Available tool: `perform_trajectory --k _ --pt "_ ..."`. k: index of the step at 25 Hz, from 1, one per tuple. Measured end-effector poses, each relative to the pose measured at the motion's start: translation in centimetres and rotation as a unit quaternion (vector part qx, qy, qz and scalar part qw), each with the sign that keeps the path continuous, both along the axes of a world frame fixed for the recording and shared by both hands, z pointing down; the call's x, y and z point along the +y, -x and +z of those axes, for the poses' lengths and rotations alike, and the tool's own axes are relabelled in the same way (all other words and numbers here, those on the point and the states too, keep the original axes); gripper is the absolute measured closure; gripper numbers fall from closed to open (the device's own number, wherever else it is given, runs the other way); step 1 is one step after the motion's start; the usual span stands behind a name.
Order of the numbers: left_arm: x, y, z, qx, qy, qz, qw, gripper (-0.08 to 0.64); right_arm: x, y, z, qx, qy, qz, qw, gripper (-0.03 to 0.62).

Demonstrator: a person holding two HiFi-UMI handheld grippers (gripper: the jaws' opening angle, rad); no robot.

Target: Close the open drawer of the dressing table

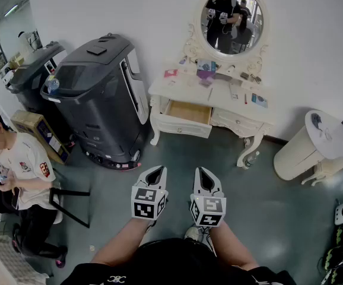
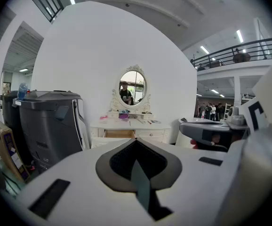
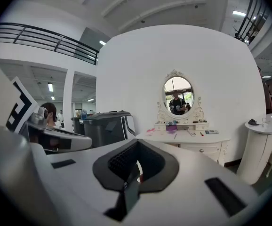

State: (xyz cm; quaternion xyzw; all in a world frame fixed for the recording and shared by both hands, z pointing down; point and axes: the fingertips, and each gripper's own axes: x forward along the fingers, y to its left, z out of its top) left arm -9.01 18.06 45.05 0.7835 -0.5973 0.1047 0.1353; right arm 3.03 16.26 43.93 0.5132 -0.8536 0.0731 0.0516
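Observation:
The white dressing table [image 1: 219, 97] stands against the far wall under an oval mirror [image 1: 232, 19]. Its left drawer [image 1: 186, 115] is pulled out and shows a wooden inside. Small items lie scattered on the tabletop. Both grippers hover over the floor well short of the table, pointing toward it. My left gripper [image 1: 155, 172] is shut and holds nothing, and my right gripper [image 1: 205, 172] is shut and empty too. In the left gripper view the open drawer [image 2: 119, 133] shows just beyond the left gripper [image 2: 136, 142]. In the right gripper view the right gripper [image 3: 136, 144] hides the table's [image 3: 195, 138] left half.
A large dark grey machine [image 1: 103, 94] stands just left of the table. A person [image 1: 17, 165] sits at the far left beside a black frame [image 1: 70, 203]. A white round pedestal [image 1: 317, 144] stands at the right. A bottle [image 1: 252, 158] lies by the table leg.

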Motion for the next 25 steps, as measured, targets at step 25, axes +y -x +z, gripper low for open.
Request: perform_trajectory --k 25 --pt "-7.3 -8.1 0.4 -0.016 0.011 0.0 0.9998 0.555 -6.3 -8.6 0.2 -0.012 -0.005 -0.005 1.0 0.583"
